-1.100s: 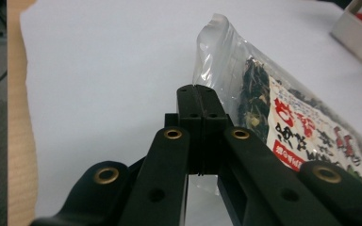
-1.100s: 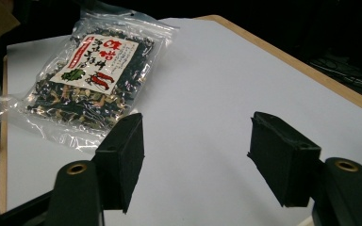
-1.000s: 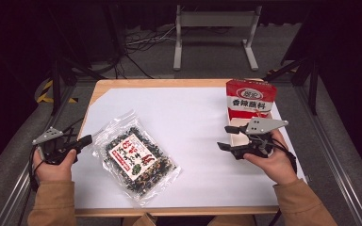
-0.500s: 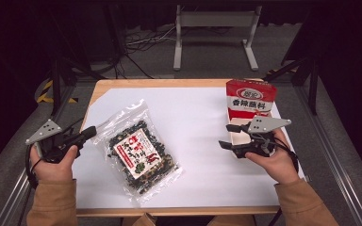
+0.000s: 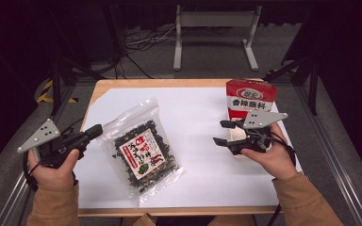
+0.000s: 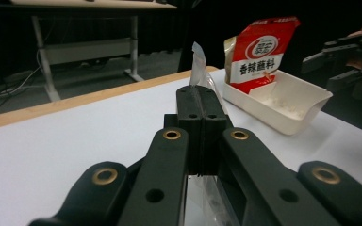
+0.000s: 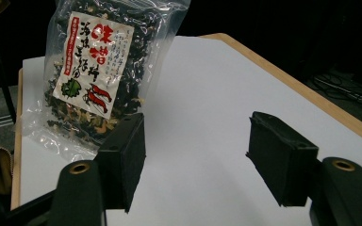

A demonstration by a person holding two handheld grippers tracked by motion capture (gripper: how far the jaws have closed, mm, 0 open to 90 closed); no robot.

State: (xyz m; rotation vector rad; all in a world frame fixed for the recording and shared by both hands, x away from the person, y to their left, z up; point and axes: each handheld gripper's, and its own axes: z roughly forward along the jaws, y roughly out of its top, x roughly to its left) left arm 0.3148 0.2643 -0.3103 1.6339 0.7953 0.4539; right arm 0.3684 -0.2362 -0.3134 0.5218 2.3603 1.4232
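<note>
My left gripper (image 5: 94, 131) was clamped fully closed on the upper edge of a clear bag of dried seaweed (image 5: 141, 153). In the left gripper view its two black jaws met with a thin strip of clear plastic (image 6: 199, 56) standing up between and beyond them. I judged that I gripped the bag at its corner so that the weight would hang below and the printed label would stay readable. The bag slanted away from that gripper toward the middle of the table (image 5: 198, 117), its far end resting on the white surface and the gripped end raised a little.

My right gripper (image 5: 222, 133) was wide open and held nothing. In the right gripper view its two pads (image 7: 122, 157) stood well apart, with bare white table between them. The bag (image 7: 106, 70) lay ahead of it and off to its left, well apart from the pads. I judged it was waiting there, aimed across the table, ready to take the bag's free side.

Just behind the right gripper stood a red packet (image 5: 250, 98), leaning upright in a shallow white tray (image 6: 283, 101) that held some pale powder. Neither gripper touched them. Beyond the table's far edge was a grey metal stand (image 5: 214, 33) on a dark floor.
</note>
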